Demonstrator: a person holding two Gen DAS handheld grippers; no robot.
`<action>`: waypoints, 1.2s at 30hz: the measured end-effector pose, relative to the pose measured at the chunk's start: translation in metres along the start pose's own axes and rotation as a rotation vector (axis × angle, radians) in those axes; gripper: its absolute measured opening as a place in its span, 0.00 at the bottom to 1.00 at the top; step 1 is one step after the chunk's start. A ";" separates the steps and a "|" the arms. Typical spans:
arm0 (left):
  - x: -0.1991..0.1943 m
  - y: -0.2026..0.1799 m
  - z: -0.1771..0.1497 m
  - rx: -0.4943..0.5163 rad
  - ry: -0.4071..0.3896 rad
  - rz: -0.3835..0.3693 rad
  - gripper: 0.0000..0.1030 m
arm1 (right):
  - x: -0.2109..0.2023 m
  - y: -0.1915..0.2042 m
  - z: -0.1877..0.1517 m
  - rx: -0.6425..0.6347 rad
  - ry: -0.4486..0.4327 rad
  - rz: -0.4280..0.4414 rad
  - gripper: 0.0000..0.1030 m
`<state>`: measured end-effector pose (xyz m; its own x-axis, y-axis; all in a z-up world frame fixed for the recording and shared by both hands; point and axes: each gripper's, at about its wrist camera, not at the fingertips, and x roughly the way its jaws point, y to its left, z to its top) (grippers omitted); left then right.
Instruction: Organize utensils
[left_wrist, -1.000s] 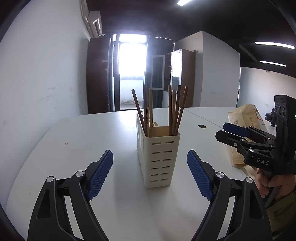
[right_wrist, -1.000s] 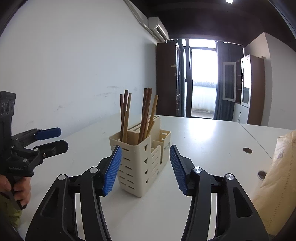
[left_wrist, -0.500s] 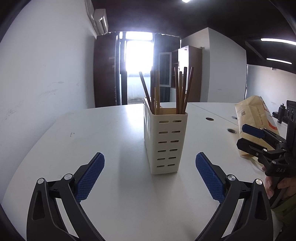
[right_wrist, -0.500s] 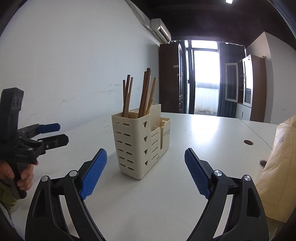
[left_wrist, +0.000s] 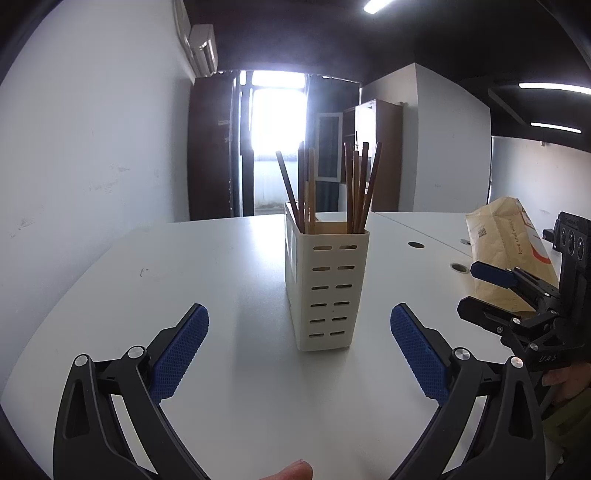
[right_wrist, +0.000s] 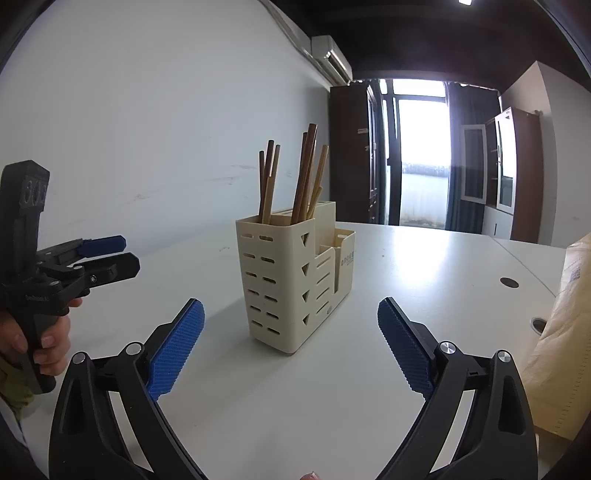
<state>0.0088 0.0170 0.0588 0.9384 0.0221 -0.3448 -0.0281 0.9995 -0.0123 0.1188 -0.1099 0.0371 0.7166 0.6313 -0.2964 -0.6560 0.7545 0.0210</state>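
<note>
A cream slotted utensil holder (left_wrist: 327, 291) (right_wrist: 280, 288) stands upright on the white table (left_wrist: 184, 277), with several brown chopsticks (left_wrist: 354, 192) (right_wrist: 303, 177) in its tall compartment. My left gripper (left_wrist: 299, 317) is open wide just short of the holder, with nothing between its blue pads. My right gripper (right_wrist: 290, 306) faces the holder from the other side; its jaws are still opening and touch nothing. Each gripper shows at the edge of the other's view: the right gripper (left_wrist: 491, 291) and the left gripper (right_wrist: 110, 258), each held by a hand.
A brown paper envelope (left_wrist: 509, 251) (right_wrist: 565, 332) lies at the right of the table. Two round cable holes (left_wrist: 416, 244) (right_wrist: 509, 283) sit behind it. A white wall runs along the left, with cabinets and a bright window at the back.
Both grippers' jaws have spread wider, the right one from close beside the holder's walls. Both grippers have sunk a little. The holder stands where it was.
</note>
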 end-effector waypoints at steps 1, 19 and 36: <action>0.000 -0.001 0.000 0.004 -0.001 0.002 0.94 | 0.001 0.000 0.000 -0.001 0.004 0.000 0.93; 0.002 -0.009 -0.004 0.032 -0.006 0.002 0.94 | 0.002 0.000 0.001 0.000 0.005 0.012 0.93; 0.002 -0.010 -0.004 0.037 -0.011 -0.007 0.94 | 0.000 0.001 0.000 -0.008 0.009 0.015 0.93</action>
<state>0.0093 0.0065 0.0544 0.9422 0.0152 -0.3348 -0.0089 0.9998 0.0205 0.1184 -0.1092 0.0374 0.7048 0.6407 -0.3045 -0.6684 0.7436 0.0174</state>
